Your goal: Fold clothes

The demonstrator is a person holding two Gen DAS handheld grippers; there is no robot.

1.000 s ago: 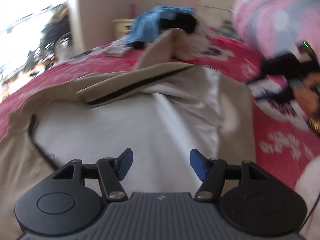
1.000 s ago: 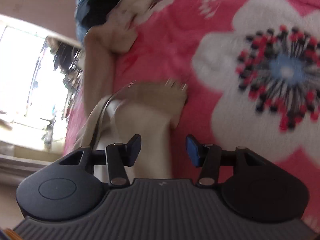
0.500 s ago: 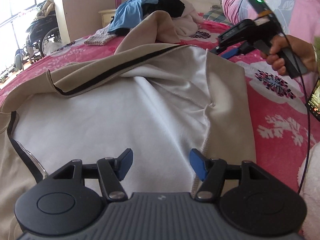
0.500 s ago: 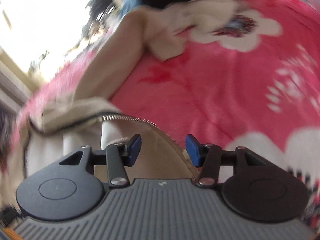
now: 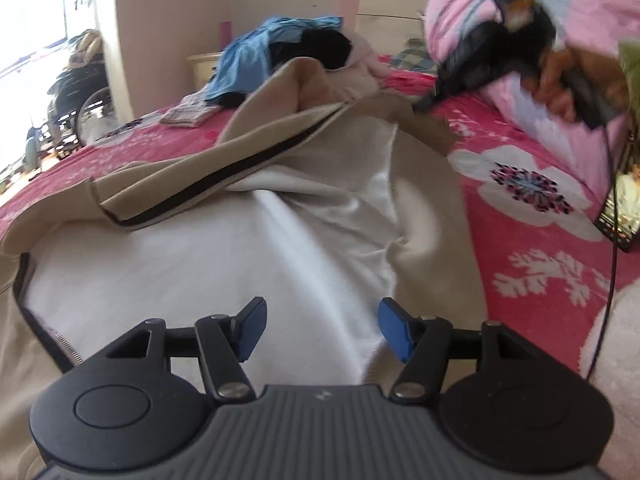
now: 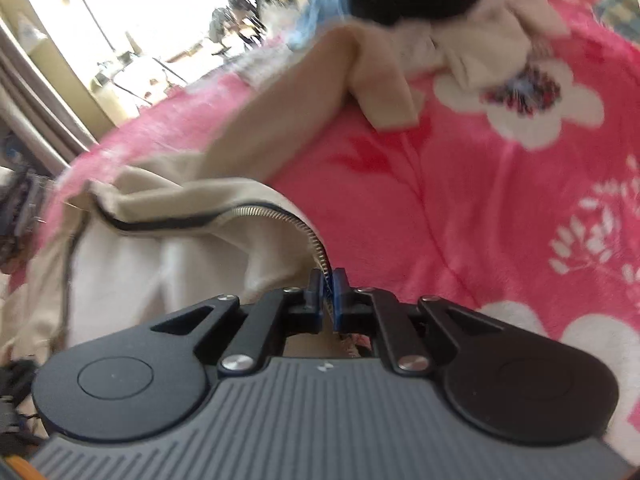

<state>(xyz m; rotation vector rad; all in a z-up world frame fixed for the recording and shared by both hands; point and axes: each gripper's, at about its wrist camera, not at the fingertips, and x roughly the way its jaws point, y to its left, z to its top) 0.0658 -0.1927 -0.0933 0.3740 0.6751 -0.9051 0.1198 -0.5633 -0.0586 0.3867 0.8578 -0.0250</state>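
Right tongs have the zipper edge, left tongs doing nothing yet

The beige jacket point(image 5: 240, 264) lies opened up, pale lining showing, across the middle of the bed point(image 5: 532, 248), sleeve trailing toward the clothes pile point(image 5: 296, 44) at the far edge. Right tongs point(image 6: 327, 289) are clamped tight on the zipper edge point(image 6: 280, 216); left tongs point(image 5: 320, 328) sit about half open and closing slightly over the lining, gripping nothing. My worry: that's a thin pinch right on metal teeth, so a quick pull could slip it free, or drag the whole unpinned jacket and bunch it.
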